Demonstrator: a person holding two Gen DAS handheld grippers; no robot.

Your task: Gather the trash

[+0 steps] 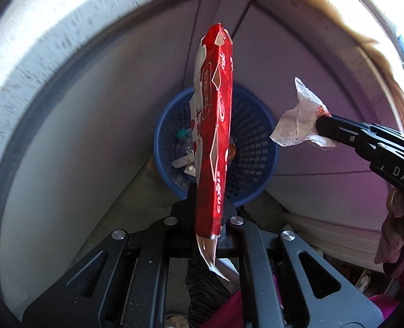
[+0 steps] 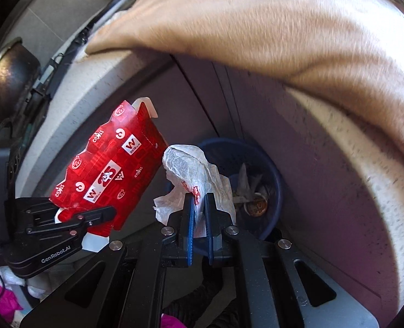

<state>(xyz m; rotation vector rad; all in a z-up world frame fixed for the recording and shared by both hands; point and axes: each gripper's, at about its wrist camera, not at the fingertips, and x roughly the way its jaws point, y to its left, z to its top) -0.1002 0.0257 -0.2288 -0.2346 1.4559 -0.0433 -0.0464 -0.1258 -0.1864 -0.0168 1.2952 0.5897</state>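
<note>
A flattened red carton [image 1: 215, 125] is held edge-on in the left tool [image 1: 210, 218], whose jaws are clamped shut on the carton's lower end; from the right wrist view the same carton [image 2: 111, 169] is seen broadside, printed with white logos, its top flaps loose. A crumpled white paper wrapper [image 2: 191, 169] is pinched between the blue pads [image 2: 191, 218] of the right tool [image 2: 199, 210], which is closed on a fold near the wrapper's printed patch. Both pieces are carried in the air above a blue perforated basket [image 1: 256, 147] that stands on the floor in a corner beside a pale curved table [image 1: 38, 54] edge — other scraps already lie inside it.

The carton is judged light and moderately stiff: it keeps its shape when held by one end, but its glossy face is likely slippery, so a grip across a folded edge, as taken here, is probably the surest. Being long, it may catch on the basket rim if released while tilted.

The wrapper is judged nearly weightless, soft and easily torn — it can be taken anywhere on a bunched fold. It may cling to the pads or drift sideways when let go, so a release low over the basket mouth would seem wise.
</note>
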